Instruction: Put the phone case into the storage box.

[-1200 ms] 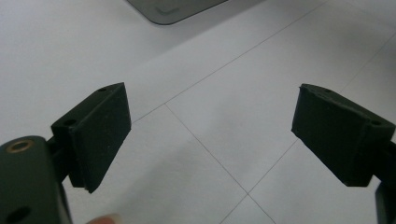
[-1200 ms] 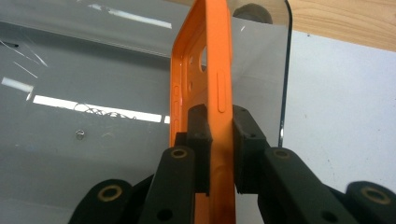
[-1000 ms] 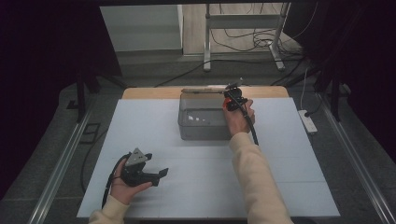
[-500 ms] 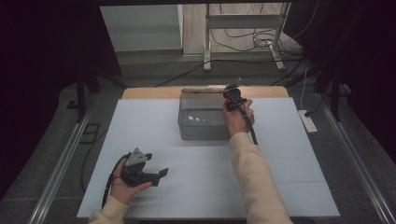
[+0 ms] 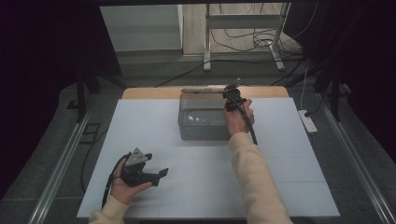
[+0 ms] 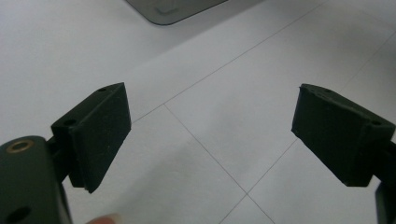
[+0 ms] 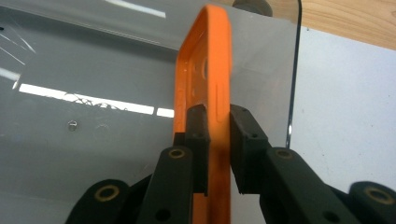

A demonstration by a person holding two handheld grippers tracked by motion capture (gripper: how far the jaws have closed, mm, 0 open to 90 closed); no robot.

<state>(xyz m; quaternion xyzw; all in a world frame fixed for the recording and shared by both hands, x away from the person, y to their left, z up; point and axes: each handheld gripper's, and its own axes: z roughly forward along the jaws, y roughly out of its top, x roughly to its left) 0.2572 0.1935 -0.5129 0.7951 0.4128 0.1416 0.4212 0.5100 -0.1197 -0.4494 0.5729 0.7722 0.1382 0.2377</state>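
A grey translucent box (image 5: 203,122) stands at the far middle of the white table top (image 5: 280,177). My right gripper (image 5: 232,95) hovers over the box's far right corner. In the right gripper view it (image 7: 218,116) is shut on the edge of an orange phone case (image 7: 205,70), which stands on edge over the box's smooth grey surface (image 7: 93,60). My left gripper (image 5: 161,173) rests low near the front left of the table, held in a hand. It (image 6: 210,135) is open, with bare white table between the jaws. A corner of the box (image 6: 173,7) shows beyond it.
A strip of bare wood (image 5: 140,92) runs along the table's far edge behind the box. A white power strip (image 5: 308,120) lies on the floor to the right. Metal stand legs (image 5: 208,42) and cables are on the floor beyond.
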